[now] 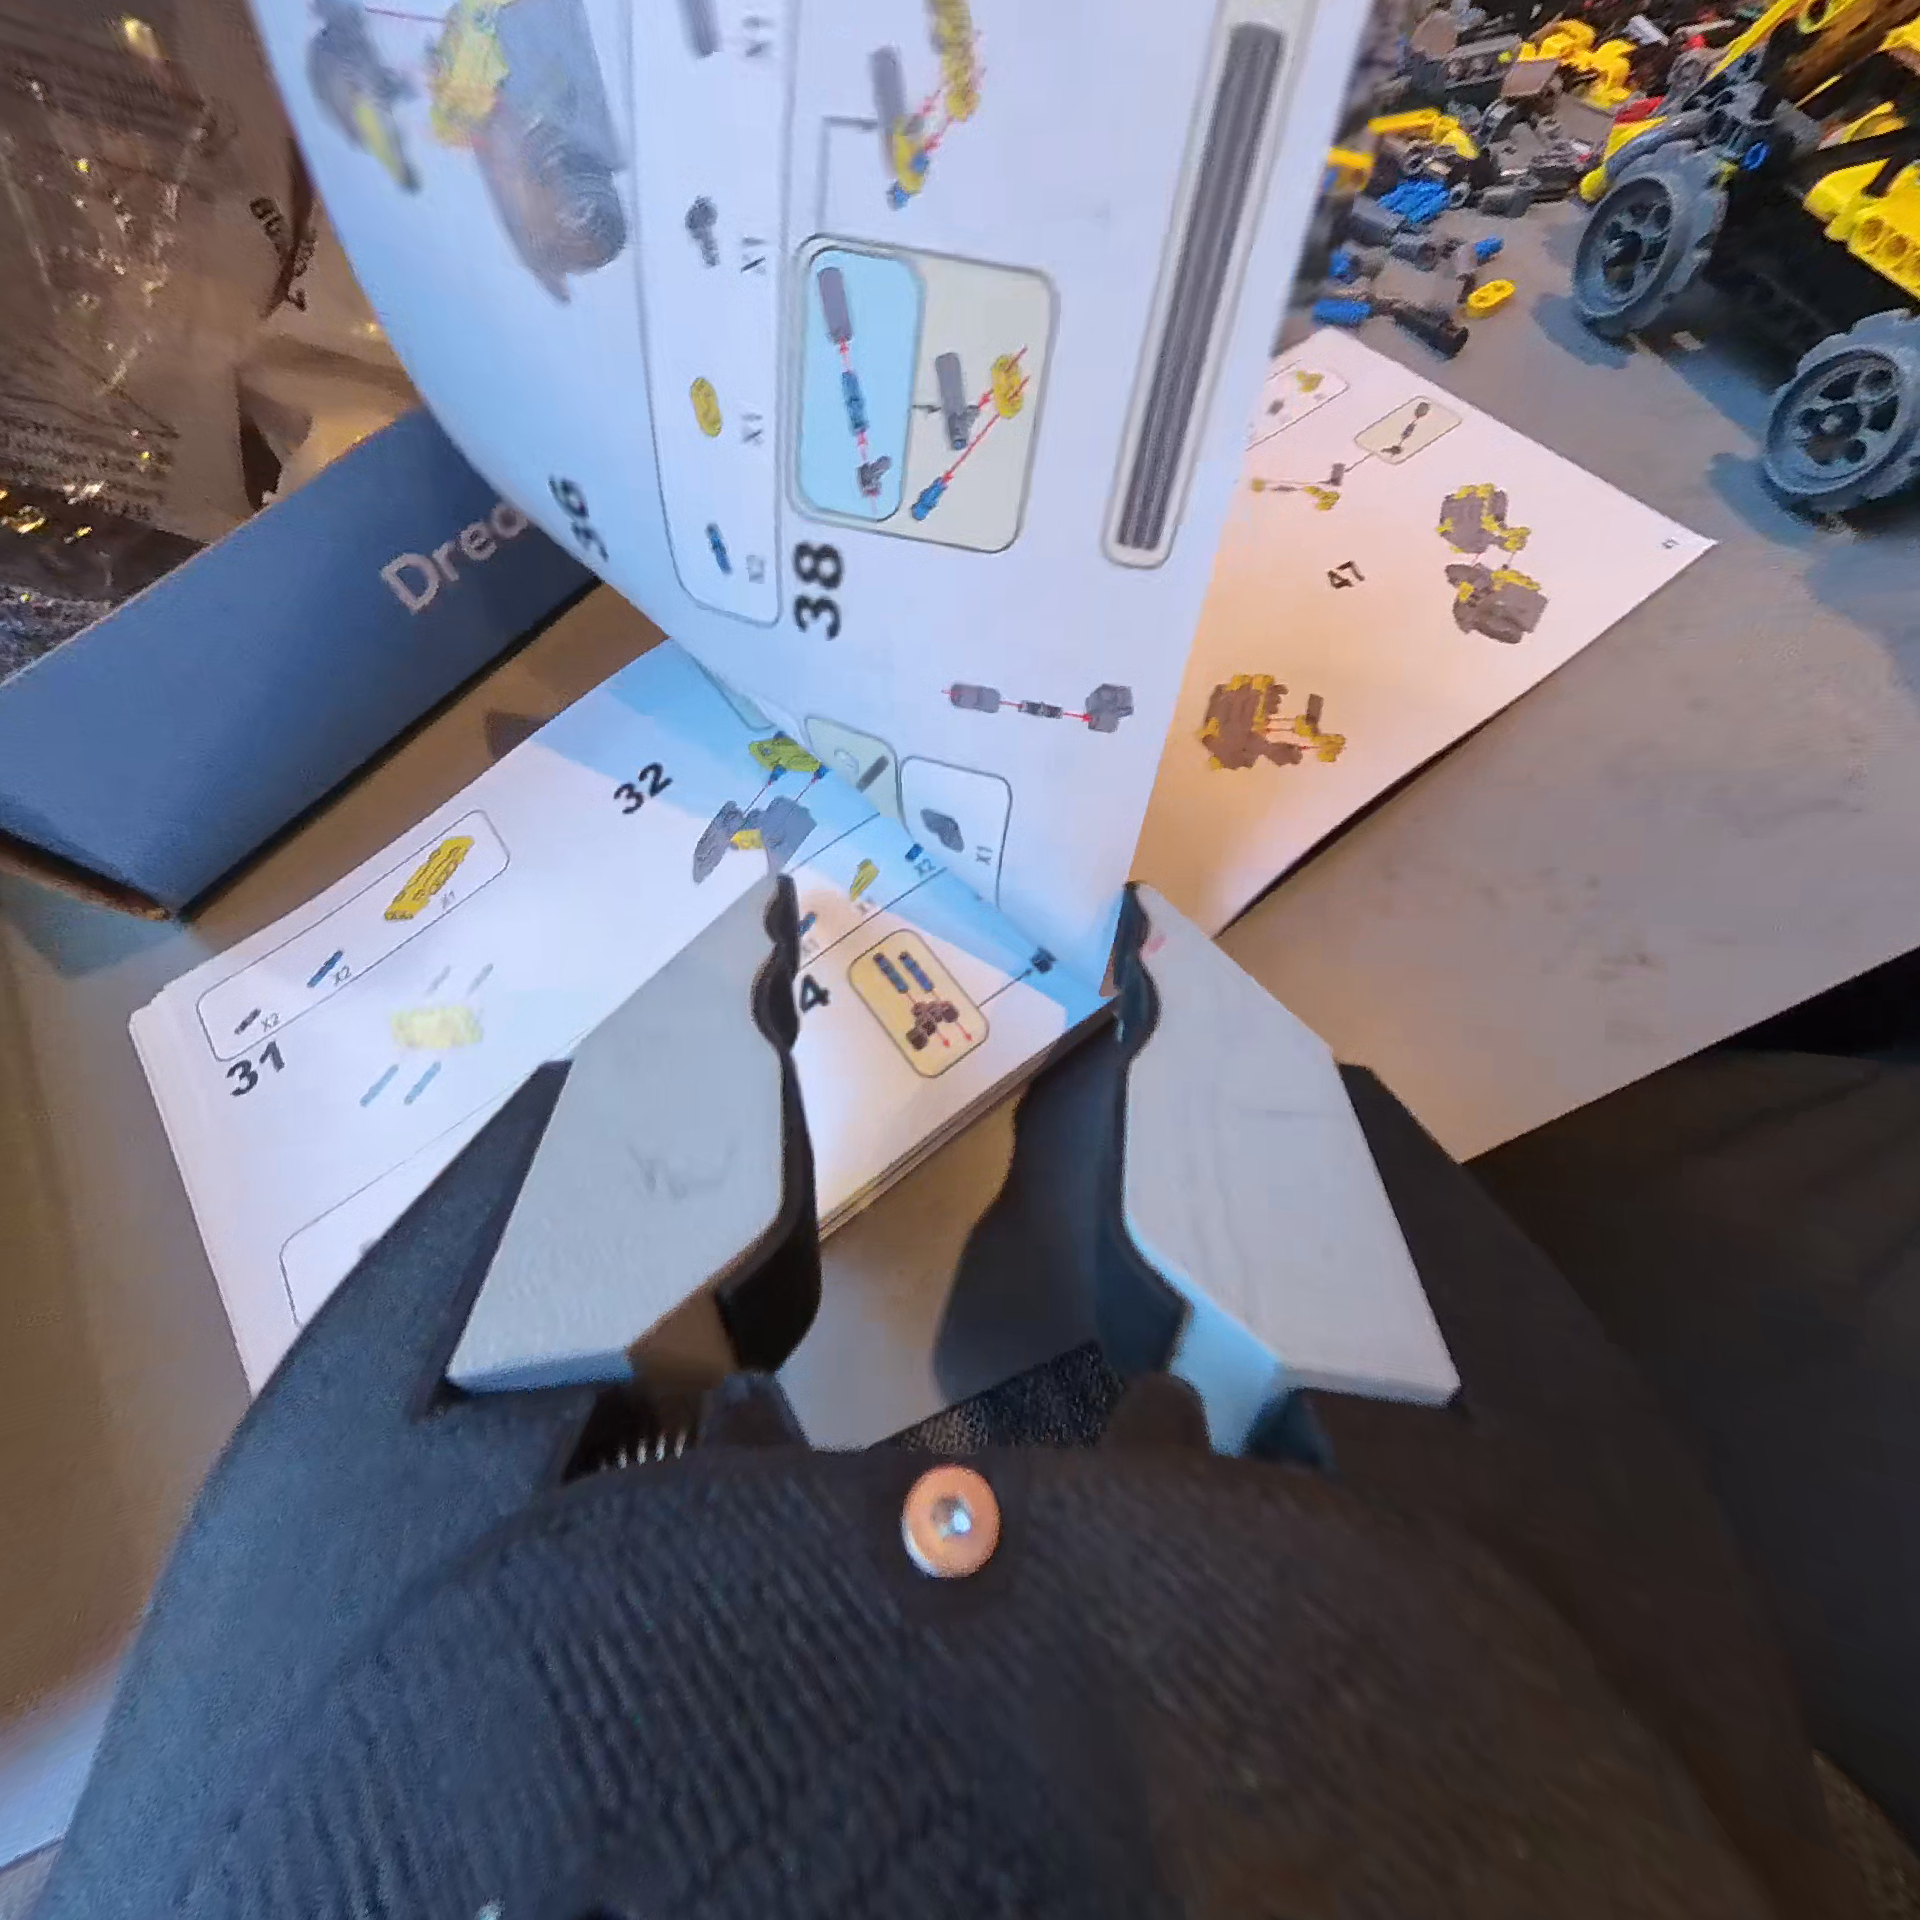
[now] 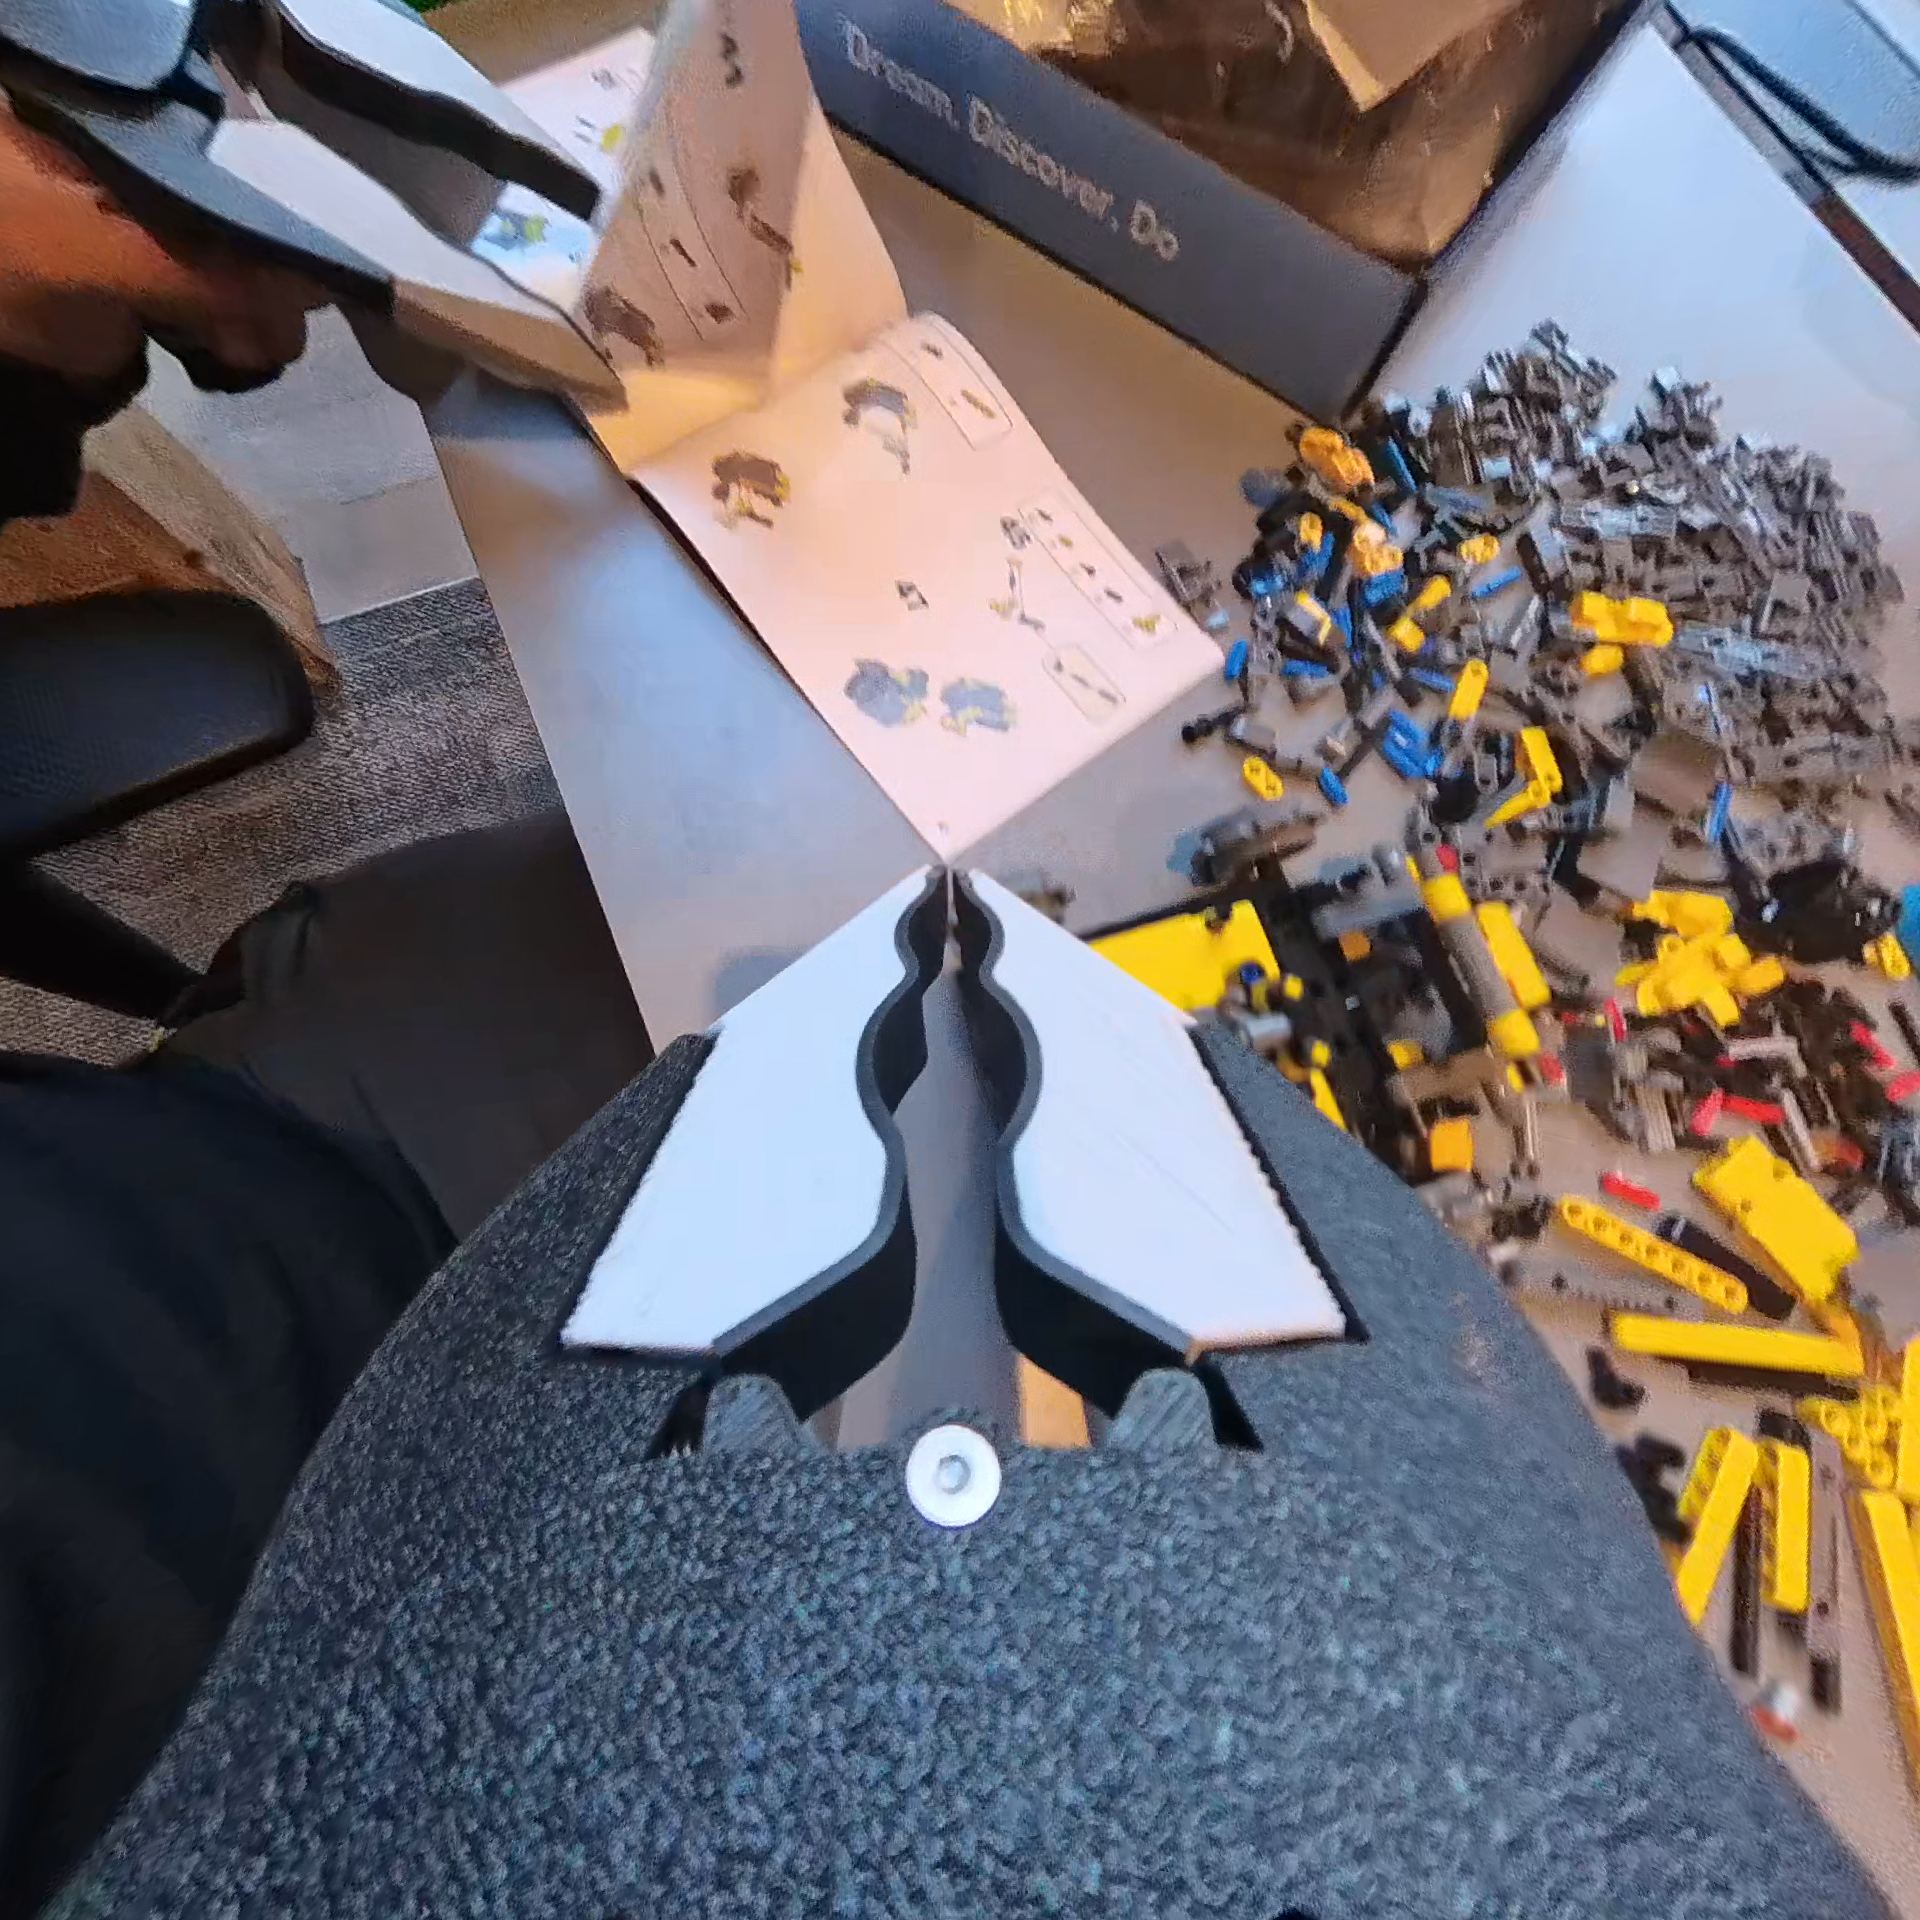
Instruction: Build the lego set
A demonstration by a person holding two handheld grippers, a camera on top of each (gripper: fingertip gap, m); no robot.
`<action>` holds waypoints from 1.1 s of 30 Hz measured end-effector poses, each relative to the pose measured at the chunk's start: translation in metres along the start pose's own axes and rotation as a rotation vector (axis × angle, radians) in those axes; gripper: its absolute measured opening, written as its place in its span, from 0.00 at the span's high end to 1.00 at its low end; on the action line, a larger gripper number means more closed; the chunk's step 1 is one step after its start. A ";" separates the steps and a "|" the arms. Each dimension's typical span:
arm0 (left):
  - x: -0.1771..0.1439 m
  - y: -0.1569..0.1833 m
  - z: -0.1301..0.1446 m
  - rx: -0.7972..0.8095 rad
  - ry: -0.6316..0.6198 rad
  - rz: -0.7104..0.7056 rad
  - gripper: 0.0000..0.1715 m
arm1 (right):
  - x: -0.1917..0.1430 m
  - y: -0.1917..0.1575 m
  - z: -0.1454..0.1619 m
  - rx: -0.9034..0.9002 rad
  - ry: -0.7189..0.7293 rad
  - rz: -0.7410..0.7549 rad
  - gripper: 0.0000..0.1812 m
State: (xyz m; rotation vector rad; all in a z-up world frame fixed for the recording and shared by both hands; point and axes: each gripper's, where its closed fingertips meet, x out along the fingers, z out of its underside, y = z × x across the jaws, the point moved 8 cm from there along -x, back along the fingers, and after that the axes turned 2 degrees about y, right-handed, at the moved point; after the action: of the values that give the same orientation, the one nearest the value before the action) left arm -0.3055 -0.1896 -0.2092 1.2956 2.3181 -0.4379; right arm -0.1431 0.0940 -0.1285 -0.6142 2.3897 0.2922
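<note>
**Item inspected: instruction booklet.** It lay open and flat on the tabletop, near the edge closest to the operator. One lifted page stood nearly upright from the spine and curled over at the top. The print on it was blurred.

**Left tongs.** They were released, with the jaws well apart and nothing clamped between them. The foot of the lifted page came down at the tip of the right-hand finger and appeared to lean on it. Actual contact could not be confirmed. The left-hand finger hung over the flat left pages.

**Right tongs.** They were clenched, the tips all but meeting with nothing between them. They sat just beside the near corner of the booklet's right-hand page, but whether they touched it could not be told.

**Handling assessment.** The sheet was judged thin and limp. Support from a single finger gives little control, so it may flop either way. A grip close to the free edge, with a light hold, would be less likely to crease or tear it at the spine.

**Surroundings.**
- A dark blue box lay just behind the booklet.
- A clear plastic bag lay beyond the box.
- A heap of loose building bricks in yellow, grey, black and blue lay to the right.
- A partly built yellow wheeled model stood there too, apart from the booklet.
</note>
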 end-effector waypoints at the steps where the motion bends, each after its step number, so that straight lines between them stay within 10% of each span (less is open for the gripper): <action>1: 0.000 -0.002 0.002 -0.002 -0.005 -0.015 0.65 | -0.004 0.002 0.008 0.011 -0.004 0.005 0.99; 22: -0.023 -0.024 0.011 -0.198 0.224 -0.001 0.74 | -0.061 0.017 0.074 0.132 0.033 0.104 0.99; 33: -0.040 -0.026 -0.011 -0.193 0.403 0.014 1.00 | -0.054 0.016 0.067 0.122 0.038 0.093 0.99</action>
State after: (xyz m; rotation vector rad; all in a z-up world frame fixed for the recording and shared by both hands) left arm -0.3121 -0.2268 -0.1774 1.4038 2.5933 0.0631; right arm -0.0784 0.1502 -0.1447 -0.4570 2.4561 0.1736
